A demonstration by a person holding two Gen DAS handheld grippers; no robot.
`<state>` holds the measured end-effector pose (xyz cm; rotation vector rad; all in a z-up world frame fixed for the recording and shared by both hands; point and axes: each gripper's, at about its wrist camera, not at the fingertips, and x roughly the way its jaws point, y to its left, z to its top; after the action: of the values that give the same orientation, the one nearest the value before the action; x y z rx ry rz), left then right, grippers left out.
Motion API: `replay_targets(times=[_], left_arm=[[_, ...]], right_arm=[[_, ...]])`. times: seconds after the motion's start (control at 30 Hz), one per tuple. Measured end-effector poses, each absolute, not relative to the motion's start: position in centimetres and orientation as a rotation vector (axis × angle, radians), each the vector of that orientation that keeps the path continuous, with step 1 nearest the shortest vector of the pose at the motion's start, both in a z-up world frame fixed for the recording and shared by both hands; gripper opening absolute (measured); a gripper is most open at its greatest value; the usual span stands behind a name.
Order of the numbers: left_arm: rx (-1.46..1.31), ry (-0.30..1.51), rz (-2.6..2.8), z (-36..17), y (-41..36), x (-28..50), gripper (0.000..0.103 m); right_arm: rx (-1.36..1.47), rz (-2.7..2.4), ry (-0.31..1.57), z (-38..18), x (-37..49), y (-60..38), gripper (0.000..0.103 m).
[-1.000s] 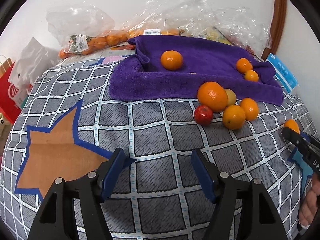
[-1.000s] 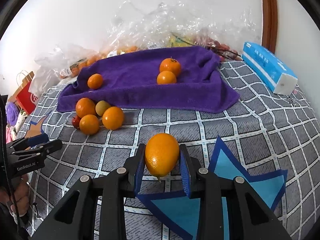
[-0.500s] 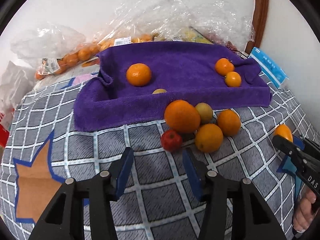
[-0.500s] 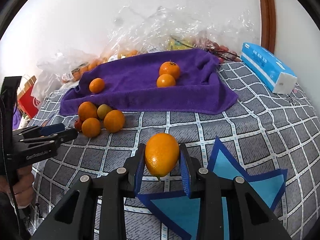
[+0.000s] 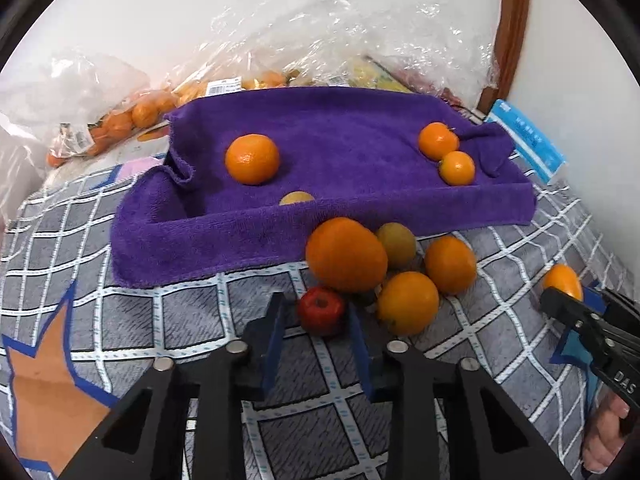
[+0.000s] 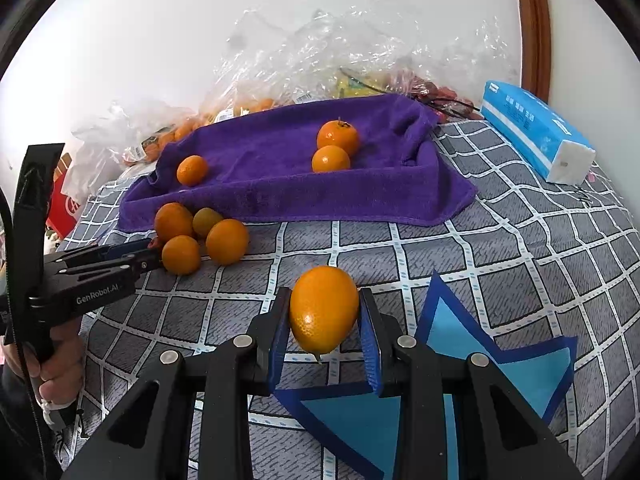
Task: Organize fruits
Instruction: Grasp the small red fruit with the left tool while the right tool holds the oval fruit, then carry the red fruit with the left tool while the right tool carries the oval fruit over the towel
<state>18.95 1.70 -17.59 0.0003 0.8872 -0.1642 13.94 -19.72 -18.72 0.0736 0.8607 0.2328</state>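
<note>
A small red fruit (image 5: 321,310) lies on the checked cloth beside a pile of oranges (image 5: 346,255) and a yellow-green fruit (image 5: 396,241). My left gripper (image 5: 316,320) is open, its blue pads on either side of the red fruit, not closed on it. My right gripper (image 6: 324,322) is shut on an orange (image 6: 323,309) and holds it above a blue star mat (image 6: 500,364). A purple towel tray (image 5: 224,232) holds three oranges (image 5: 252,158) and a yellowish fruit (image 5: 297,198) half hidden by its front wall.
An orange star mat (image 5: 44,396) lies at the left. Plastic bags of oranges (image 5: 120,116) and other produce stand behind the tray against the wall. A blue tissue pack (image 6: 536,136) lies at the right. A wooden frame (image 6: 536,28) stands at the back right.
My left gripper has moved right and forward from the orange star mat to the fruit pile, and its pads now flank the red fruit. The right gripper has held still with its orange.
</note>
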Motion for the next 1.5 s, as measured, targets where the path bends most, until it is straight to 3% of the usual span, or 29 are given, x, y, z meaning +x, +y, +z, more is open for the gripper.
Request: replay_targets(times=[0.93, 1.5], left_arm=[[-0.156, 0.735, -0.188, -14.9, 3.9, 16.2, 0.023], [-0.164, 0.689, -0.103, -8.2, 5.4, 17.8, 0.023]], right_arm=[[0.1, 0.219, 0.835, -17.7, 13.5, -20.2, 0.032], [0.087, 0.301, 0.683, -9.4, 19.4, -18.5, 0.033]])
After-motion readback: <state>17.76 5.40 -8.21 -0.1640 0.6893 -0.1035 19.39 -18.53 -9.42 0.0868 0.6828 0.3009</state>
